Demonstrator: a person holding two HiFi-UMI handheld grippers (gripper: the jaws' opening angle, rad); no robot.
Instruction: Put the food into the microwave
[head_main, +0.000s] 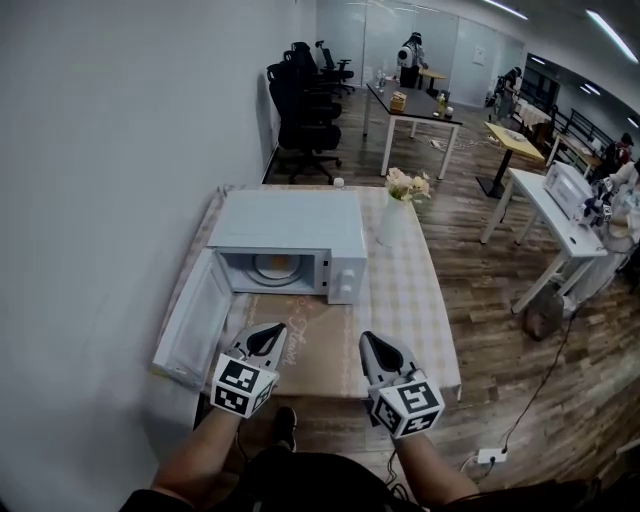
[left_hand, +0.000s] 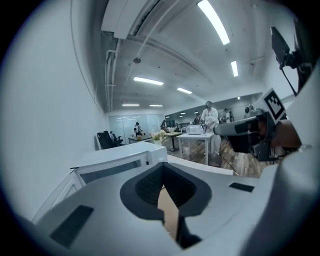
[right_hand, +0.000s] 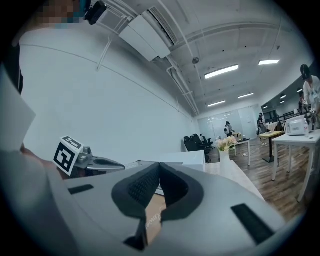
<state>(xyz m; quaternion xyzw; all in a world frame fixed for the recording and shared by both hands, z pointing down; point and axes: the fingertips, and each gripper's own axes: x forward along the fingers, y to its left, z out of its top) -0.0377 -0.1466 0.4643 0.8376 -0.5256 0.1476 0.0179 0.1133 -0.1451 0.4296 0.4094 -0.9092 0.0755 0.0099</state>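
Head view: my left gripper (head_main: 268, 335) and right gripper (head_main: 374, 345) hover side by side over the near edge of the bench (head_main: 425, 300). Each is pinched closed with nothing in it. Ahead of my left gripper stands the microwave (head_main: 290, 230), its door (head_main: 195, 320) swung out toward that gripper's left. The food (head_main: 276, 265) sits inside the cavity, only an orange blur.

Left gripper view: my jaws meet at the tips over bare bench. My gripper's body cuts off most of the cavity, so I cannot make out the food.

Right gripper view: jaws likewise together and empty. The microwave lies ahead, its inside hidden.
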